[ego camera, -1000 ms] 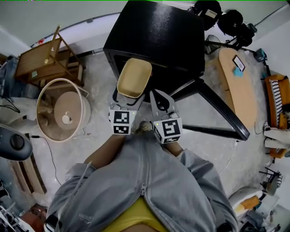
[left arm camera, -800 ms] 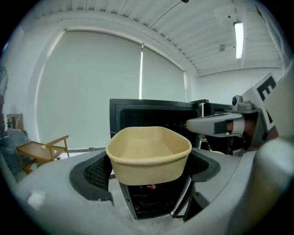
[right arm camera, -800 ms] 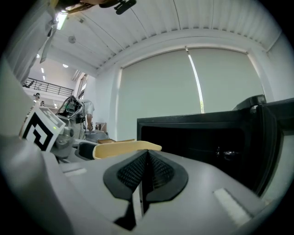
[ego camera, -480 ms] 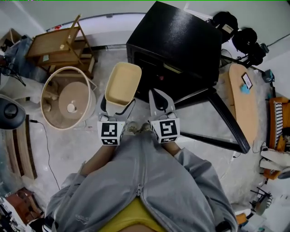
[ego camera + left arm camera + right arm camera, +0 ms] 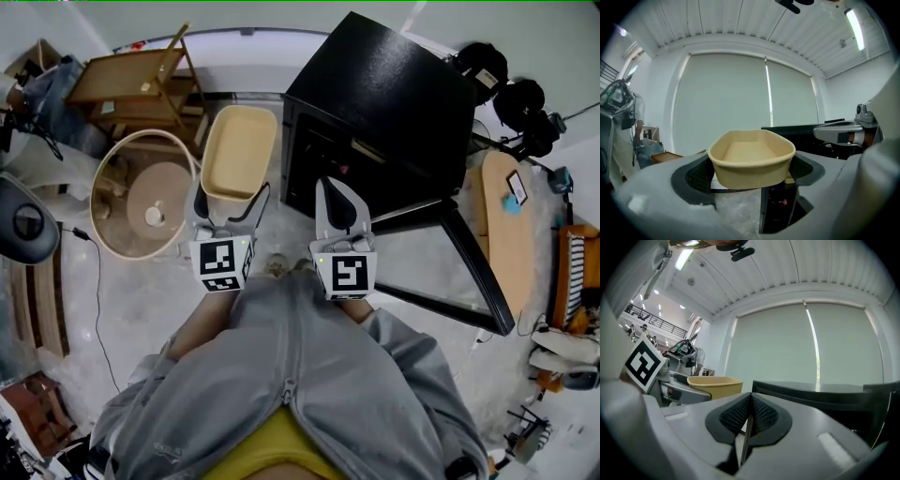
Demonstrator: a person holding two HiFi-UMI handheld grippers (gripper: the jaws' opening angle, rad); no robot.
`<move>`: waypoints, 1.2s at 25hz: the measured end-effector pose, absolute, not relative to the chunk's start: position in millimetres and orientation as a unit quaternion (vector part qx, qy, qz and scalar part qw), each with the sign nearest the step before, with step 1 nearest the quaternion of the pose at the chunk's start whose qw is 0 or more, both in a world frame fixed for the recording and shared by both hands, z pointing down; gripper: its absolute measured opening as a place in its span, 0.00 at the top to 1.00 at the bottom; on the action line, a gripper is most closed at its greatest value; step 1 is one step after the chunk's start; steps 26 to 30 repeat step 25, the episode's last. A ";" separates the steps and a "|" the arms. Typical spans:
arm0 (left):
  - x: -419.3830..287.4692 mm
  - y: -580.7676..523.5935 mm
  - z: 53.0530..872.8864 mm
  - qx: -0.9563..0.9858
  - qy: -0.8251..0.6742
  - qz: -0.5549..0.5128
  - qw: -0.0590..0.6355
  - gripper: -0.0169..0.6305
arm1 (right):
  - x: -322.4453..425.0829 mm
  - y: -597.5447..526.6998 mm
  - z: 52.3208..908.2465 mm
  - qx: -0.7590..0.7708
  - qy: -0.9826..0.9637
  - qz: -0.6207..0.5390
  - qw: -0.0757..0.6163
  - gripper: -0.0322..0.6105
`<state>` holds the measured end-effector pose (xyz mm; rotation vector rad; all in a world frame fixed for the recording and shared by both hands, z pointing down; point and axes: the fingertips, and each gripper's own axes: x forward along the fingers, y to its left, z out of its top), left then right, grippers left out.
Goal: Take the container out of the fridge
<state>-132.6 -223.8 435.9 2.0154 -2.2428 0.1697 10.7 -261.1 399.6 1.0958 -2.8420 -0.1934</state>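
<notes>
Clearly the beige container is outside the black fridge, just to its left, grasped by the left gripper's fingers. The right gripper's fingers are clenched on nothing. Carry it level, clear of the open door.

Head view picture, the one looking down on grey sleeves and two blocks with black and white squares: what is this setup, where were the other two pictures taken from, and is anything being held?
There is no robot here. A person in a grey top holds a tool in each hand. The head view comes from a camera on the person's head, looking down. The left hand-held gripper is closed on a tan container, held outside the open black fridge. The right hand-held gripper is shut and empty. The patterned blocks are parts of the tools. The other two pictures come from cameras riding on each tool, looking along its jaws.
</notes>
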 end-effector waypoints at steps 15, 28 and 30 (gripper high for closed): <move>-128.9 -228.0 434.2 0.679 -0.729 0.051 0.073 0.20 | 21.4 -270.9 405.9 0.376 -0.924 -0.043 0.050 0.95; -124.2 -226.4 438.6 0.687 -0.719 0.061 0.083 0.20 | 17.8 -269.2 406.3 0.374 -0.925 -0.043 0.054 0.95; -124.2 -226.4 438.6 0.687 -0.719 0.061 0.083 0.20 | 17.8 -269.2 406.3 0.374 -0.925 -0.043 0.054 0.95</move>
